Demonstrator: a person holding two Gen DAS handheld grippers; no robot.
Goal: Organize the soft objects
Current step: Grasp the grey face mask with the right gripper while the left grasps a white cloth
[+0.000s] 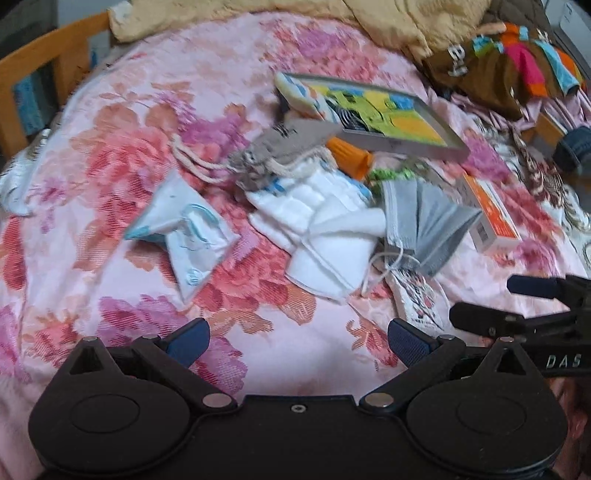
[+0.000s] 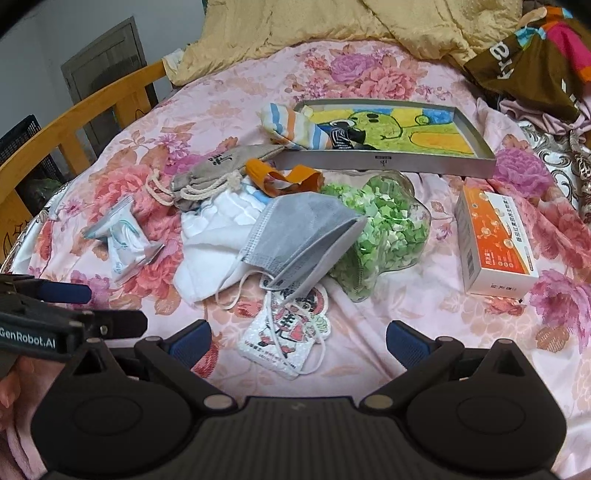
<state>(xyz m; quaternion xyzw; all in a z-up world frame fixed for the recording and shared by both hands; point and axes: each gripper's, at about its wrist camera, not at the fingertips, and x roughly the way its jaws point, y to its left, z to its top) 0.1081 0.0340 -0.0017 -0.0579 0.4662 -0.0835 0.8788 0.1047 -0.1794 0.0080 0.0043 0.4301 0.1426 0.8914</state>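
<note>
A pile of soft things lies on the floral bedspread (image 2: 369, 74): a grey face mask (image 2: 303, 229) (image 1: 424, 221), a white folded cloth (image 2: 210, 243) (image 1: 325, 229), a beige drawstring pouch (image 2: 214, 170) (image 1: 273, 147), a wrapped mask packet (image 2: 123, 236) (image 1: 188, 236), a striped sock (image 2: 291, 125) and an orange fabric piece (image 2: 280, 177). A cartoon card (image 2: 284, 332) lies in front of the pile. My left gripper (image 1: 297, 341) is open and empty, short of the white cloth. My right gripper (image 2: 297, 341) is open and empty, just over the card.
A grey tray with a cartoon picture (image 2: 388, 129) (image 1: 388, 114) lies behind the pile. A clear jar of green paper bits (image 2: 384, 229) lies beside the mask. An orange-white box (image 2: 491, 243) is at right. A yellow quilt (image 2: 332, 26), brown clothes (image 2: 535, 62) and a wooden bed rail (image 2: 81, 110) border the bed.
</note>
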